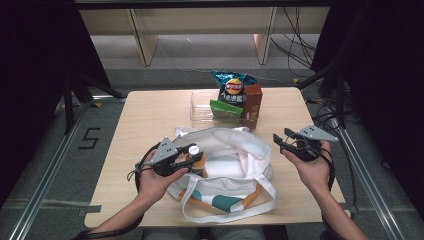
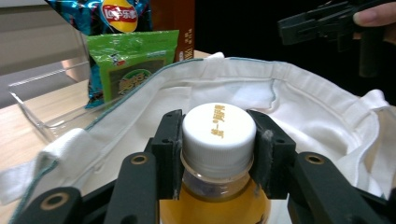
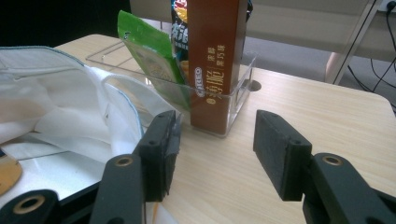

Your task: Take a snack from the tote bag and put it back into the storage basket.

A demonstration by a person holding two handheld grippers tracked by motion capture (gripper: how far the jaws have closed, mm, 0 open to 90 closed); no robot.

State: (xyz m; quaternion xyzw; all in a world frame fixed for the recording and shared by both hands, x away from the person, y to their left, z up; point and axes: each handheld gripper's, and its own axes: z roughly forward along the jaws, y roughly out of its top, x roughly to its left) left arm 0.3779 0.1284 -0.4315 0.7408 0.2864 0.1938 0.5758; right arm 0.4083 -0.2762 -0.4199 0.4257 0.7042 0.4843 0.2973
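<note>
Clear plastic bottle of orange drink w/ white screw cap is being gripped at the neck by left gripper, centre-left of high view, over the white cloth tote bag; right gripper is being held open w/ nothing between its jaws, centre-right, beside the clear plastic bin.

**Black grippers, grey plates, bare forearms**

Each hand carries a black gripper: left gripper, right gripper. Each has 2 blocky matte jaws, brass-ringed pivot holes, a grey 3-cornered top plate and a trailing black cable. The forearms are bare, with no sleeves.
</note>
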